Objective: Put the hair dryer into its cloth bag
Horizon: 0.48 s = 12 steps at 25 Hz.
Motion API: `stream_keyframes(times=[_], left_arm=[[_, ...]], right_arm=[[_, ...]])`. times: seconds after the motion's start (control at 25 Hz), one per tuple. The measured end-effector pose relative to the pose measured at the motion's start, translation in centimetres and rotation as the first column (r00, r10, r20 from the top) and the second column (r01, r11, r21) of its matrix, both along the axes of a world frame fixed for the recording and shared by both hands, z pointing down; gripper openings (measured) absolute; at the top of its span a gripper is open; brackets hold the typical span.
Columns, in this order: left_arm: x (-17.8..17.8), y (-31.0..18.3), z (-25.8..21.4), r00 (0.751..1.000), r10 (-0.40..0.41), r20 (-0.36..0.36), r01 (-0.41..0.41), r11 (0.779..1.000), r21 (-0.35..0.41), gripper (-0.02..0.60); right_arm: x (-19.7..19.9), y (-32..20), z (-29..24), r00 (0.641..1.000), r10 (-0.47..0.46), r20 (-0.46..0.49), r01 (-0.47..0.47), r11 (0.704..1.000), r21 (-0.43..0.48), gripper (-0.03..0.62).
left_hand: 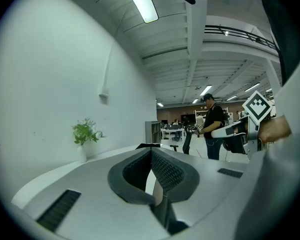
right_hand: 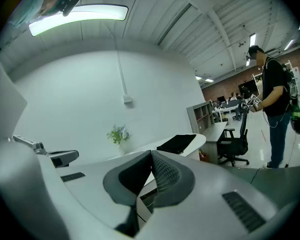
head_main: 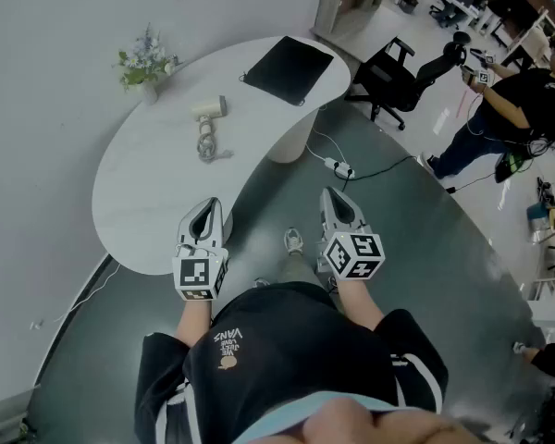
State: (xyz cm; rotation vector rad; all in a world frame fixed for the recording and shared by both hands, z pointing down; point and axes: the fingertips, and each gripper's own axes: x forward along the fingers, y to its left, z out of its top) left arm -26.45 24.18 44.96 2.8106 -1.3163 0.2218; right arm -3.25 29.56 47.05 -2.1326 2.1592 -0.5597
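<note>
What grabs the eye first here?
The left gripper and right gripper are both shut and empty, low in the head view by the near end of a curved white table. Farther along it lie the hair dryer with its coiled cord and, to the right and apart from it, the flat black bag. A small plant stands at the back left.
</note>
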Motion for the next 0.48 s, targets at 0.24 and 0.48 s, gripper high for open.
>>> stream_keyframes(times=[0.24, 0.48], left_arm=[[0.6, -0.5, 0.1, 1.000, 0.012, 0.014, -0.012, 1.000, -0.009, 0.018], [1.9, -2.4, 0.1, 0.999, 0.019, -0.037, -0.020, 1.000, -0.021, 0.021]], right_arm=[[0.1, -0.6, 0.3, 1.000, 0.001, 0.003, -0.001, 1.000, -0.002, 0.043], [0.5, -3.2, 0.1, 0.999, -0.037, -0.012, 0.037, 0.999, 0.026, 0.046]])
